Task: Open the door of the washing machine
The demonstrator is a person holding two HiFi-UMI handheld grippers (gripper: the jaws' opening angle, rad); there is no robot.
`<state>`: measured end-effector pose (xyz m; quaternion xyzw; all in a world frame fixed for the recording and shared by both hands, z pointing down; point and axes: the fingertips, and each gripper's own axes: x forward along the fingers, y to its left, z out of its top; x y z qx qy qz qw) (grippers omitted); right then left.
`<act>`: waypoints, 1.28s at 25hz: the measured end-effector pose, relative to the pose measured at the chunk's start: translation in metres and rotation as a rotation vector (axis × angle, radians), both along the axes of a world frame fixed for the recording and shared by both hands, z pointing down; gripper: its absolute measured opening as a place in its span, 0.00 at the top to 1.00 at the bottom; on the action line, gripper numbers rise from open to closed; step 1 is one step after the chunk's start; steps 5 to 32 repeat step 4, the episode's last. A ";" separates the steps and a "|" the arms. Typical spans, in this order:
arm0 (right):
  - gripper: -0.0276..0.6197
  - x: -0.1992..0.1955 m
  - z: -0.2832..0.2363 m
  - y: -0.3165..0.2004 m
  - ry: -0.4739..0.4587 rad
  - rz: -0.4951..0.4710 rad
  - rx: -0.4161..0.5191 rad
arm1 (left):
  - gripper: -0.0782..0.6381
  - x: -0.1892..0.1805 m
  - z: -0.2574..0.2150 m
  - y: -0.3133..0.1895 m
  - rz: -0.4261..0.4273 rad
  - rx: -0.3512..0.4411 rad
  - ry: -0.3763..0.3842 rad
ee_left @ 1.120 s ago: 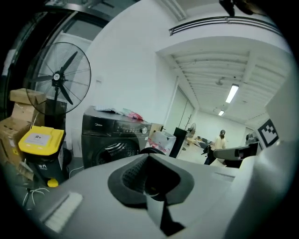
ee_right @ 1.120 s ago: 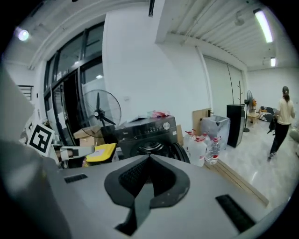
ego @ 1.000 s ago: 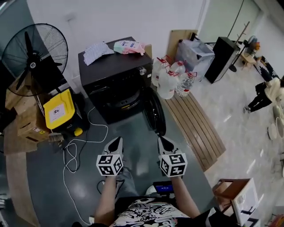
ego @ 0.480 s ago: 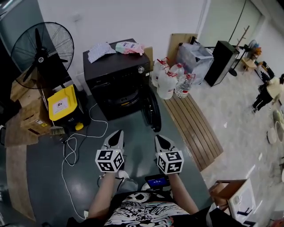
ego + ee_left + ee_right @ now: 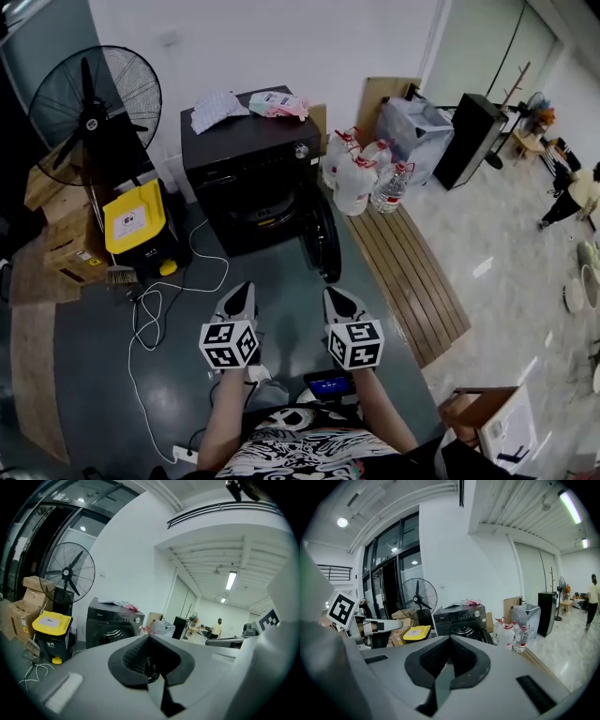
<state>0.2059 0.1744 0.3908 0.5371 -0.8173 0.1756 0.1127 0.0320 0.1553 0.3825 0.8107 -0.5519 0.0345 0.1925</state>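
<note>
1. Already open, the door (image 5: 322,239) of the black washing machine (image 5: 246,150) stands swung out on the right of its front in the head view, leaving the drum opening uncovered.
2. The washing machine stands on the grey floor (image 5: 94,375) against a white wall (image 5: 281,37), between a yellow-lidded bin (image 5: 136,220) and a cluster of water jugs (image 5: 361,173).
3. The left hand-held gripper (image 5: 241,294) hovers over the floor, well apart from the machine. Its jaws are pressed together with nothing between them.
4. The right hand-held gripper (image 5: 335,300) is level with it and just beside it. Its jaws are likewise pressed together and empty, and it points toward the open door.
5. A pale cloth (image 5: 216,108) and a pink-and-white packet (image 5: 278,103) lie on top of the machine.
6. A standing fan (image 5: 94,103) and cardboard boxes (image 5: 56,225) are to the left, and a white cable (image 5: 150,309) loops over the floor near the bin.
7. A slatted wooden platform (image 5: 412,272) runs along the floor to the right of the door.
</note>
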 end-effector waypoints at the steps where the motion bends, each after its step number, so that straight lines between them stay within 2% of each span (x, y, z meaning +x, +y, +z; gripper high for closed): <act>1: 0.95 0.000 -0.001 -0.001 0.000 0.000 0.000 | 0.89 -0.002 0.000 0.000 -0.003 -0.002 0.001; 32: 0.95 0.001 -0.002 -0.005 -0.002 0.004 -0.003 | 0.89 -0.005 0.000 -0.003 -0.011 -0.007 0.007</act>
